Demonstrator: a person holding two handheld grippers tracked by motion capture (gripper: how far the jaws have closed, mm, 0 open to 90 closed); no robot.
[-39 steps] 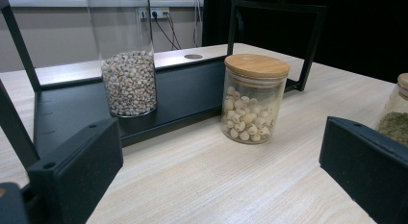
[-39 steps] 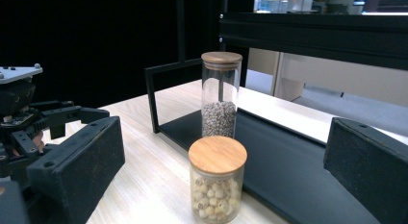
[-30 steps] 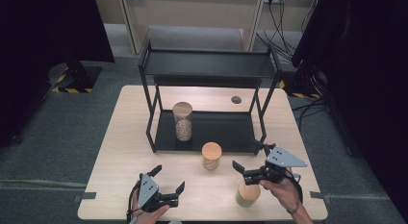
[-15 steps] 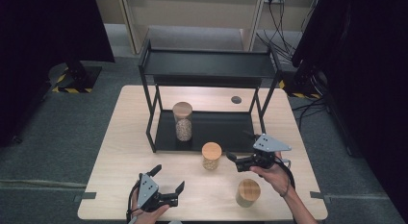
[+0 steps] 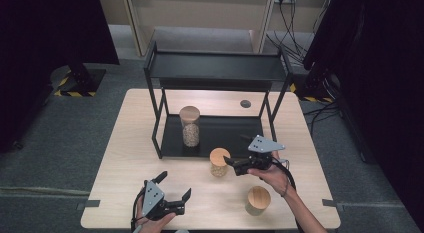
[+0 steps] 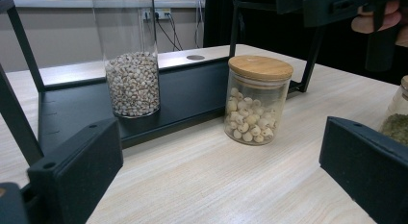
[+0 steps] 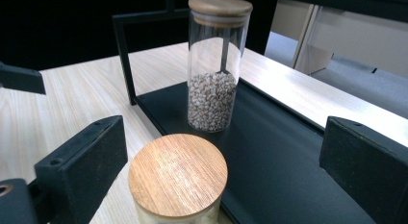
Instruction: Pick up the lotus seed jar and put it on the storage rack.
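The right gripper (image 5: 231, 163), jaws wide and just narrowing around nothing, should descend straight over the short jar (image 7: 177, 185), gripping below its wooden lid (image 7: 178, 175); the left gripper (image 5: 175, 192) rests open.

We see even overhead light on the table (image 5: 150, 143), soft shadows under the jars, dark curtains at both side edges. High view slightly soft; gripper views sharp, near jaws blurred, faint glare on glass.
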